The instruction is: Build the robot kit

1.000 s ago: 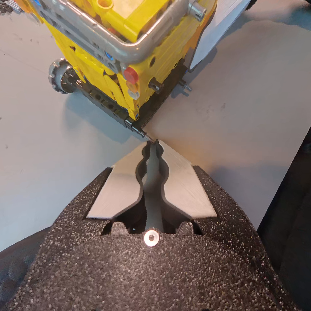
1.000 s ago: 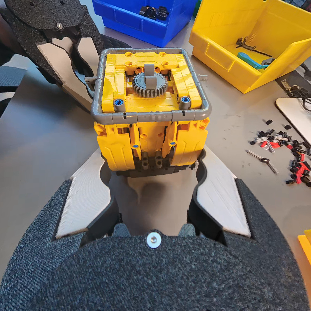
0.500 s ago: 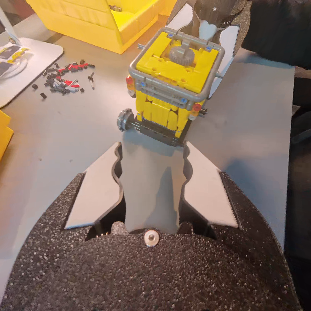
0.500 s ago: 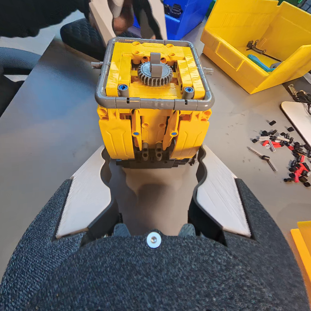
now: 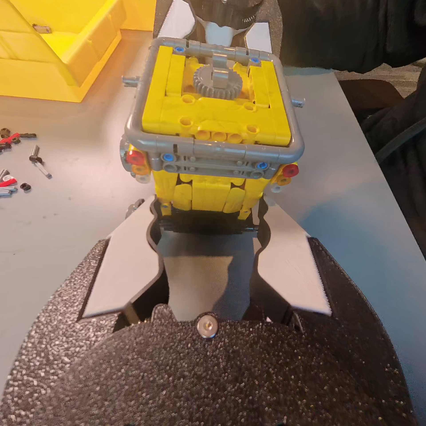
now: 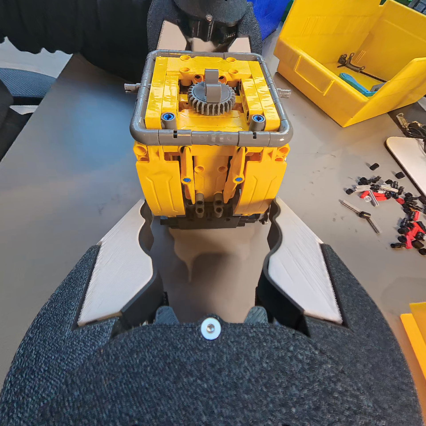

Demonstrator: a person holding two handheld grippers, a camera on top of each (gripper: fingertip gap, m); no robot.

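A yellow brick-built cube (image 6: pixel 211 166) with a grey top rail and a grey gear (image 6: pixel 211 96) on top stands on the grey table (image 6: pixel 69 184). My right gripper (image 6: pixel 209 207) has its jaws spread wide, and both fingertips press the lower sides of the cube. In the left wrist view the cube (image 5: pixel 212 119) is seen from the opposite side. My left gripper (image 5: pixel 207 205) is open, its fingertips flanking the cube's black base with small gaps. The left finger (image 5: pixel 136 230) hides a grey wheel. The right gripper's fingers (image 5: pixel 259 34) show behind the cube.
A yellow bin (image 6: pixel 350 57) with a few parts stands at the back right, and also shows in the left wrist view (image 5: pixel 57 46). Several small black, red and grey pins (image 6: pixel 396 207) lie to the right. A blue bin (image 6: pixel 265 18) is partly hidden. The table edge (image 5: pixel 368 149) is close by. My hands' fingertips stand some 7 cm from each other.
My left gripper let go of a small pin at the cube's corner, opened, swung round to the side opposite the right gripper and moved in around the base. The right gripper stayed put.
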